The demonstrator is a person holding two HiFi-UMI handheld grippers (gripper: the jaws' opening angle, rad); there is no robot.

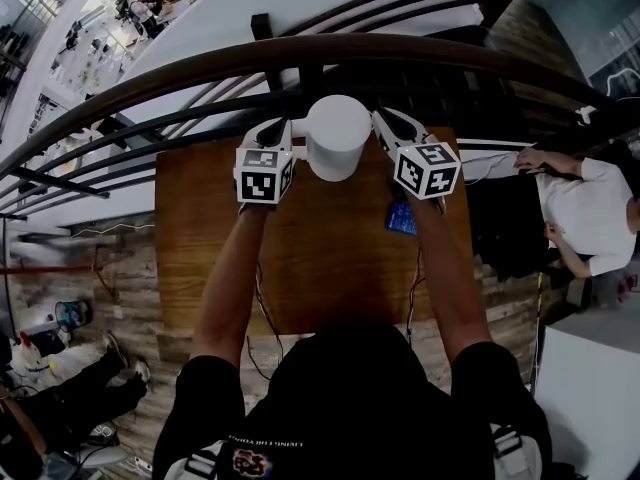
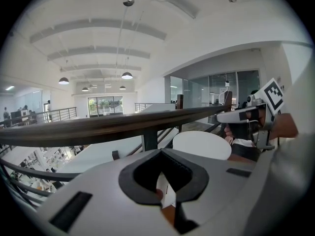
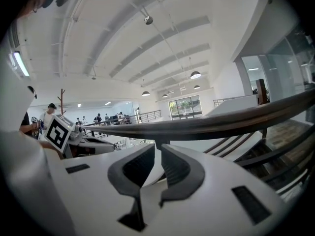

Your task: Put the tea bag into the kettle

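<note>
Your left gripper (image 2: 161, 154) pinches a thin white tea bag (image 2: 165, 188), probably. The right gripper (image 3: 157, 149), beside the kettle (image 1: 338, 138), gapes slightly.

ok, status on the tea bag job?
Left gripper shut on likely tea bag, a thin white slip. Right gripper at kettle, jaws barely apart, grip unclear. Kettle top looks solid white: lid maybe on. Blue packet on table.

Right tongs (image 3: 157, 150) narrowly apart, dark railing (image 3: 221, 123) beyond them
</note>
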